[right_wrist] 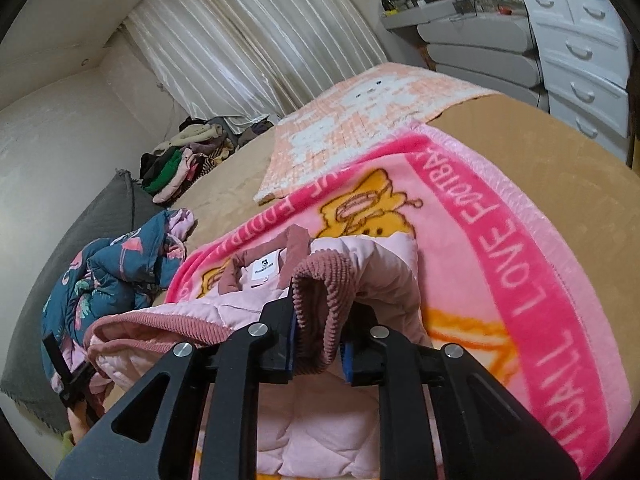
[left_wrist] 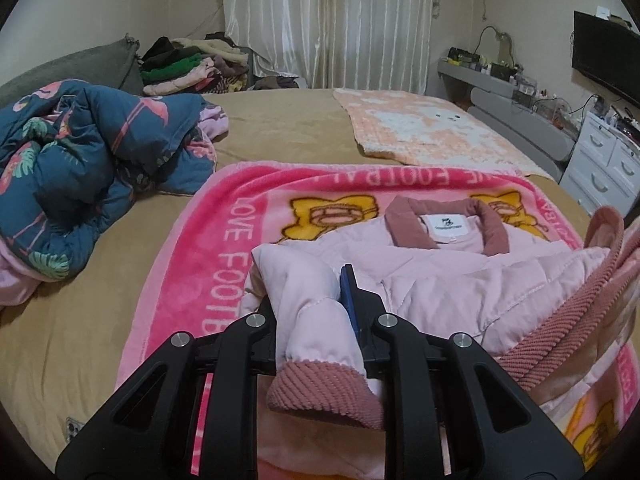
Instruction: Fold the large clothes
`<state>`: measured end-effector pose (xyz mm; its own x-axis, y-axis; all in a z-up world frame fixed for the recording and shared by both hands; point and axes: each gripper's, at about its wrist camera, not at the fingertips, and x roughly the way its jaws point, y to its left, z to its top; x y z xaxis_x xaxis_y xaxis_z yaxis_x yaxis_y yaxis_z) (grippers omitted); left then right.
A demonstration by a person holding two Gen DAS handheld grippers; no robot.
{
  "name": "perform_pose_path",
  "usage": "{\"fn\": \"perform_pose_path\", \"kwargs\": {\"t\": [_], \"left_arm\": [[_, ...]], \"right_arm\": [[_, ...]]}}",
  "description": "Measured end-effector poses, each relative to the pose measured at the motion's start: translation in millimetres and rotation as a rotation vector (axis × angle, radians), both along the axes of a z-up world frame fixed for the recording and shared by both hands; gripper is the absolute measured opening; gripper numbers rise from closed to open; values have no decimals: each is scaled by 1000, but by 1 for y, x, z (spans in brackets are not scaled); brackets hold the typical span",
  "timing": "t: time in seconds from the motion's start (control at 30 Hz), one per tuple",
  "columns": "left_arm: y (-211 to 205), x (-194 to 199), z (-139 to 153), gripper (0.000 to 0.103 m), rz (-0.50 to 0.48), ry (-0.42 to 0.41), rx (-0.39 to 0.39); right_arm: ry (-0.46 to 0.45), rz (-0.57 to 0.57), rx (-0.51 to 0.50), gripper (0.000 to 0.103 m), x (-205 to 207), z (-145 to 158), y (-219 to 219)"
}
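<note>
Garment: pale pink quilted jacket (left_wrist: 440,276) with dusty-rose ribbed collar and cuffs, lying collar-up on the blanket, white neck label facing the camera
Underlay: bright pink plush blanket (left_wrist: 224,248) with yellow cartoon bears and white "LOVE FOOTBALL" lettering, spread flat on the tan bed cover (left_wrist: 100,300)
Left gripper (left_wrist: 316,304): black two-finger claw, jaws nearly closed on one pale pink sleeve (left_wrist: 308,300); padding bulges between the fingers, ribbed rose cuff (left_wrist: 320,396) hangs toward the camera
Right gripper (right_wrist: 318,328): jaws slightly apart, the other sleeve's ribbed rose cuff (right_wrist: 320,292) draped between the fingers; blue pad at the left finger against the fabric, a thin gap at the right pad, so whether it grips firmly I cannot tell
Sleeve positions: both sleeves lifted over the jacket body; in the left wrist view the right-hand cuff (left_wrist: 568,320) rises at the frame's right edge
Surroundings: crumpled navy flamingo-print quilt (left_wrist: 80,168) left of the blanket; peach and white knitted throw (left_wrist: 420,128) beyond it; heap of folded clothes (left_wrist: 188,64) near the cream curtain (left_wrist: 328,20); white drawer unit (right_wrist: 580,40) at right
</note>
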<state>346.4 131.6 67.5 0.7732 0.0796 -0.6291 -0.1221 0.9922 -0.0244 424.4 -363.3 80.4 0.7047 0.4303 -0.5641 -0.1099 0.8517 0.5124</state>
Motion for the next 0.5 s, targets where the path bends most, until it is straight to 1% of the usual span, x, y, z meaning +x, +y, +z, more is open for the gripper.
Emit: {"fn": "perform_pose_path", "kwargs": {"t": [0.03, 0.1, 0.27, 0.3, 0.33, 0.37, 0.4, 0.43, 0.5], "left_arm": [[0, 2, -2, 13, 2, 3, 1], [1, 5, -7, 13, 5, 7, -1], [3, 11, -13, 13, 10, 4, -14], [3, 12, -13, 13, 10, 3, -16], [3, 12, -13, 13, 10, 2, -18], [3, 13, -14, 13, 8, 0, -21], [3, 13, -14, 13, 5, -2, -25], [3, 14, -14, 13, 4, -3, -26], [2, 15, -14, 14, 2, -4, -28]], "right_arm": [[3, 5, 12, 21, 2, -2, 0], [1, 19, 43, 28, 5, -4, -1], [-6, 44, 61, 31, 9, -5, -3], [-7, 49, 78, 34, 9, -7, -5], [-9, 58, 107, 38, 10, -7, -7], [-14, 68, 136, 58, 10, -7, -8], [-26, 67, 166, 75, 8, -7, -10], [-33, 57, 158, 80, 8, -5, -10], [-61, 72, 132, 81, 5, 0, -7]]}}
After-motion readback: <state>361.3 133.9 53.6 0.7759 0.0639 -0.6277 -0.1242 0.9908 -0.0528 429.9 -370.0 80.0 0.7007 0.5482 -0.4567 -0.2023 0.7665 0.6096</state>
